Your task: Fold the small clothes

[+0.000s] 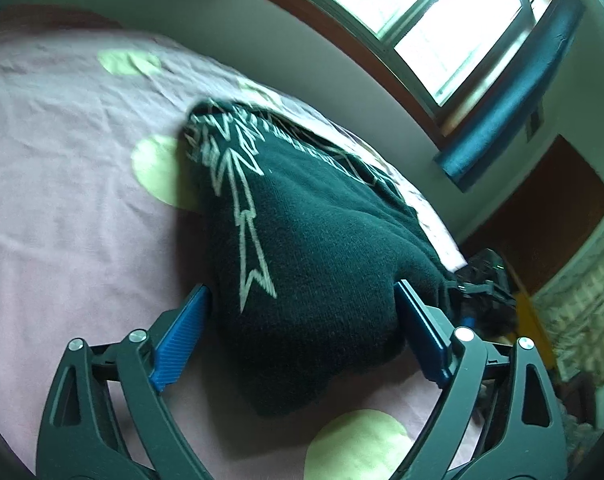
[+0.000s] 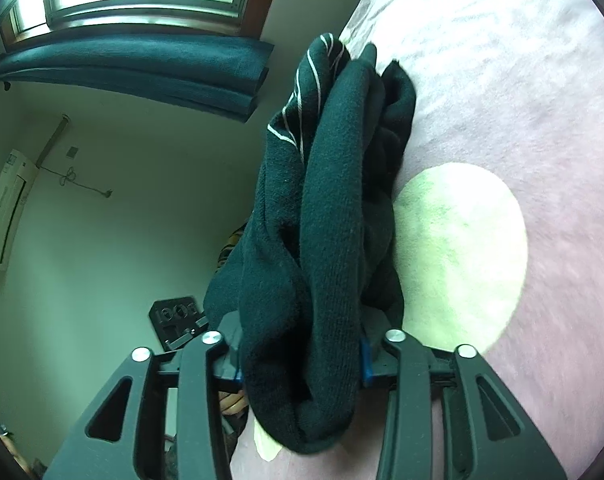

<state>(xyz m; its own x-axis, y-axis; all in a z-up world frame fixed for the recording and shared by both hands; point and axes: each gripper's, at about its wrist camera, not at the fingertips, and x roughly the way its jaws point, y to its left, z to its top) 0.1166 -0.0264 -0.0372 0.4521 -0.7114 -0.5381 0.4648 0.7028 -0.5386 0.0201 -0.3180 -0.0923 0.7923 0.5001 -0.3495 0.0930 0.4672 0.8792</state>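
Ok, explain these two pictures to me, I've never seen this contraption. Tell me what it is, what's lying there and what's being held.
No robot here: a person holds a handheld two-finger clamp in each hand, each with a camera looking along its fingers. One picture comes from the left gripper, the other from the right gripper. A dark green knitted garment with pale line patterns lies on a pink bedsheet with pale green circles. The left jaws stand wide either side of it, not pressing. The right jaws are closed on a bunched fold of it.

Bedsheet left of sweater lies open.
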